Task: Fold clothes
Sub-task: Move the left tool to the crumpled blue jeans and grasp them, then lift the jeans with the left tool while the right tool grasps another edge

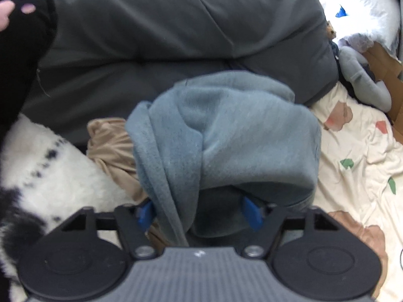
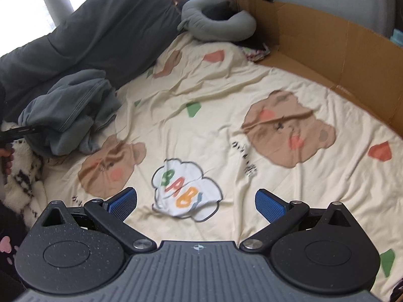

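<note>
A: Cream printed sheet (image 2: pixel 226 95) fills the right wrist view; dark grey duvet (image 2: pixel 100 32) banked upper left, cardboard (image 2: pixel 327 45) upper right.

B: Blue-grey fleece garment (image 1: pixel 226 136) heaped mid-frame in the left wrist view, draped over the left gripper (image 1: pixel 199 214). Fabric lies between its blue pads; whether they pinch it cannot be told.

A: Tan cloth (image 1: pixel 110 146) just left of it. Right gripper (image 2: pixel 196 201), bottom centre, spread wide over the sheet, holding nothing.
</note>
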`<act>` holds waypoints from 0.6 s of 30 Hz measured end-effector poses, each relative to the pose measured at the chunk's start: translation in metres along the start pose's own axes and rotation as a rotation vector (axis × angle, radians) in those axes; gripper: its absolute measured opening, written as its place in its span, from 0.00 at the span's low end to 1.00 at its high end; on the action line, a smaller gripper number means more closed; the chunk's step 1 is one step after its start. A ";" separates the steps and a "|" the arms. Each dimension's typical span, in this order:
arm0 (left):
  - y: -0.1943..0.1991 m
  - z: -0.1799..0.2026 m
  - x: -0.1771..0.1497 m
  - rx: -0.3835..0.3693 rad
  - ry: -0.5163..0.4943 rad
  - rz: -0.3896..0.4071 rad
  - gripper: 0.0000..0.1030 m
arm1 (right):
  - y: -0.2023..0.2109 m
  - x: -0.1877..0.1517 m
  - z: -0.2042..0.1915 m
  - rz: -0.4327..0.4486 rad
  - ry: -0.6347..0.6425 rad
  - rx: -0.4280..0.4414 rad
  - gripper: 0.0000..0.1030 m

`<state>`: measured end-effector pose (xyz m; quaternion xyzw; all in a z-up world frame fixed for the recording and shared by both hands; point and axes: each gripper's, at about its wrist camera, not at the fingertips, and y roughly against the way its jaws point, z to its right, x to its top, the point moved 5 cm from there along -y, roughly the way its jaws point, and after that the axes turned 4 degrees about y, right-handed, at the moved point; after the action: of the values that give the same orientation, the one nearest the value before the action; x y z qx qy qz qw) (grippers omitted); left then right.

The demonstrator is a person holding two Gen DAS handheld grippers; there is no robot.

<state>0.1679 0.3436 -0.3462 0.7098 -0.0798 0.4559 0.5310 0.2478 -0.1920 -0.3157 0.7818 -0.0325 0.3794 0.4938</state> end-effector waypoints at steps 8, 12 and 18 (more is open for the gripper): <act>0.004 0.008 -0.011 -0.105 0.032 -0.001 0.12 | 0.001 0.005 -0.004 0.025 0.014 -0.001 0.99; 0.017 0.031 -0.013 -0.210 0.009 -0.013 0.11 | -0.001 0.002 -0.003 0.014 0.018 0.000 1.00; 0.037 0.072 -0.013 -0.354 -0.004 -0.021 0.10 | 0.004 0.002 -0.010 0.030 0.045 0.025 0.99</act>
<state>0.1792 0.2633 -0.3316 0.6069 -0.1527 0.4278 0.6522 0.2421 -0.1852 -0.3091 0.7786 -0.0282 0.4047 0.4788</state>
